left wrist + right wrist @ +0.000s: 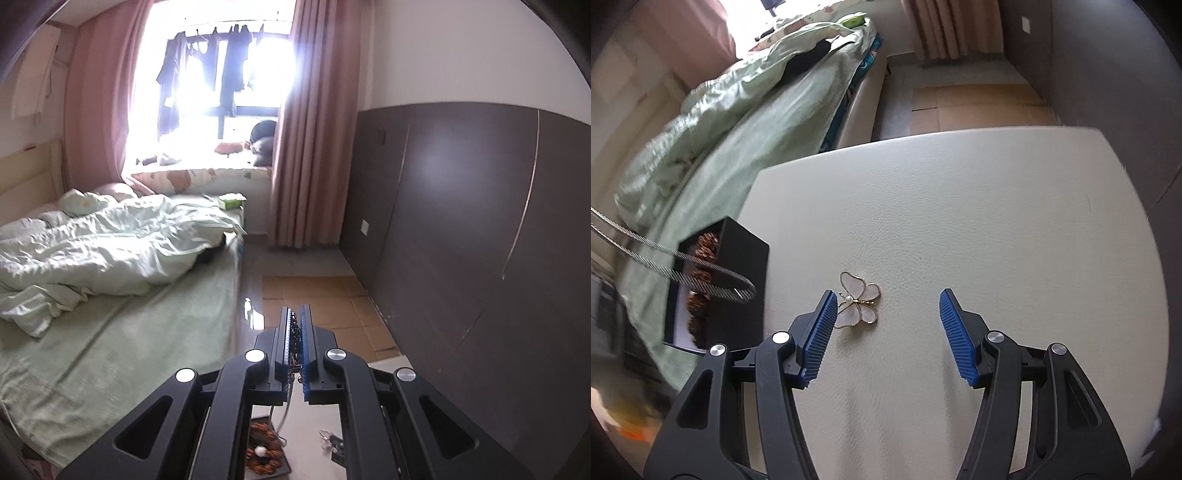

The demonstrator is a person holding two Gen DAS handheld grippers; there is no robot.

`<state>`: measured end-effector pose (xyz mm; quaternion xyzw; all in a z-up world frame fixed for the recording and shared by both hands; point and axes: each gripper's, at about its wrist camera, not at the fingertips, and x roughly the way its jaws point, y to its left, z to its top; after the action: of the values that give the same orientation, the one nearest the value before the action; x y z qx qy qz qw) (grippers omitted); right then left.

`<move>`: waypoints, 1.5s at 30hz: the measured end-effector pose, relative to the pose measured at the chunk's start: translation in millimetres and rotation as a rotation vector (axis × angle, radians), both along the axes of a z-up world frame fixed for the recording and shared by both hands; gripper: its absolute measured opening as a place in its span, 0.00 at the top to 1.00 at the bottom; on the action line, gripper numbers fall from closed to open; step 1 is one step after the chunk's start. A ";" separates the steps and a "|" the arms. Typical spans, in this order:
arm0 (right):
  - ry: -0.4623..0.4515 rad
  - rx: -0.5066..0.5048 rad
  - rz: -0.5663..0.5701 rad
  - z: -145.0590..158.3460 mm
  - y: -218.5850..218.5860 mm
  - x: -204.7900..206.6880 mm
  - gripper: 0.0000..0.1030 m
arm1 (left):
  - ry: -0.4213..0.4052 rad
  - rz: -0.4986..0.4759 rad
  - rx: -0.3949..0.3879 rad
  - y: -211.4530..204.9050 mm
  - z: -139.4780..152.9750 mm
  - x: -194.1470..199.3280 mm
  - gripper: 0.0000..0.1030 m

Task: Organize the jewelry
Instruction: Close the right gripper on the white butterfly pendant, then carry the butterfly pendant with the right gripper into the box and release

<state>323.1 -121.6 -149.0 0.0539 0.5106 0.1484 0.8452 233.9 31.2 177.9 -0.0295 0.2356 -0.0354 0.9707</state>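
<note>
Looking along the left gripper [295,332], its blue pads are seen pressed together on a chain necklace [294,339], held high; the black box [266,450] with the brown bead bracelet [263,448] lies directly beneath, by the table's left edge.

From the right wrist, the right gripper [886,325] is spread wide and empty. The butterfly brooch [858,300] lies on the white table [997,221], just ahead and toward the left finger, wings spread crosswise; this gripper is judged nearer.

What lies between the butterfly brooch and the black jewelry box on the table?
Only bare table separates the butterfly brooch from the black jewelry box in the right wrist view; a silver chain dangles over the box.
</note>
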 end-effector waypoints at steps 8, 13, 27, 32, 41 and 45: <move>-0.017 -0.122 0.047 -13.2 26.5 -0.1 0.43 | -0.040 0.053 0.009 27.7 29.4 -15.9 0.97; -0.026 -0.192 0.058 -21.3 38.9 -2.2 0.48 | -0.030 0.058 0.000 36.4 27.6 -19.5 0.97; -0.032 -0.163 0.065 -16.4 21.6 -13.5 0.82 | 0.144 0.056 -0.067 59.1 -73.2 5.6 0.97; -0.013 -0.072 0.042 -8.3 7.1 -12.3 0.82 | 0.217 0.055 -0.102 66.2 -116.2 15.3 0.97; -0.054 0.017 0.047 10.8 9.2 -20.6 0.82 | 0.375 0.052 -0.165 72.7 -204.2 26.3 0.96; -0.137 0.085 0.086 31.5 17.8 -31.9 0.82 | 0.380 0.073 -0.179 85.4 -219.3 21.1 0.46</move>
<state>291.3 -103.8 -117.6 0.0575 0.4466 0.2094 0.8680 255.1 116.6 -41.4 -0.1305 0.4093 -0.0150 0.9029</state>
